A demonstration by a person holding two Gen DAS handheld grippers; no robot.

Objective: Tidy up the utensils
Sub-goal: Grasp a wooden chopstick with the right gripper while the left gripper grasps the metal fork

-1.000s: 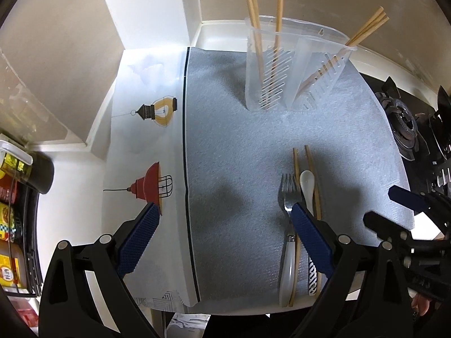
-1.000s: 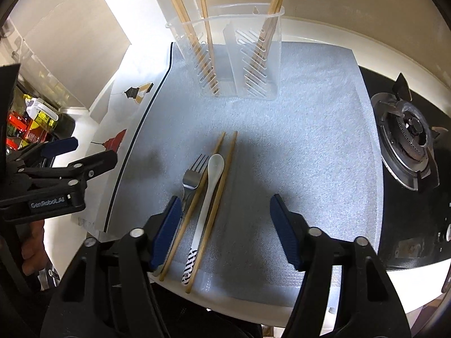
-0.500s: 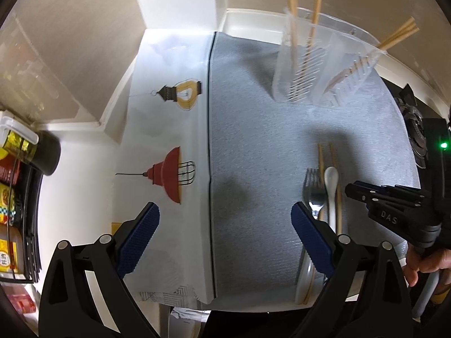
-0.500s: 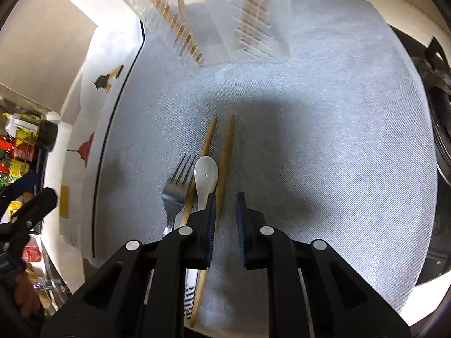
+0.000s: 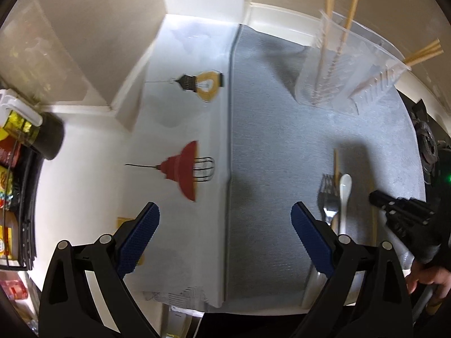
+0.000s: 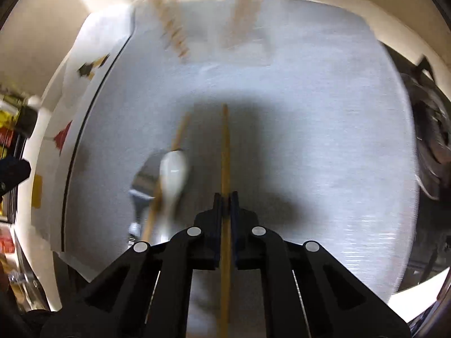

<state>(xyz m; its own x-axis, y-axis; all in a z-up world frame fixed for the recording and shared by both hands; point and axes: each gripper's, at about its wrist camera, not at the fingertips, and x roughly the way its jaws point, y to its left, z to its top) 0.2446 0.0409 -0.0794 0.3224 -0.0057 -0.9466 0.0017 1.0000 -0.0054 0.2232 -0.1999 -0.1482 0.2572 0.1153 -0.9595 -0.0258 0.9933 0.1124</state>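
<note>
Since the earlier frame, the right gripper [image 6: 224,197] is pinching one chopstick [image 6: 225,152] and seemingly lifting it off the grey mat [image 5: 267,129], though blur is hiding the height. Gripped near mid-length, it is risking swinging and clipping the spoon [image 6: 173,173], fork [image 5: 328,194] or rack [image 5: 349,67] rim ahead; the left gripper [image 5: 225,236] is hanging open, holding nothing.

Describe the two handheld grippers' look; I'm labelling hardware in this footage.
Both are black plastic linkage frames with silver rivets. The left gripper carries blue ribbed finger pads; the right gripper has dark blue pads too. A bare hand shows, no cables visible.
</note>
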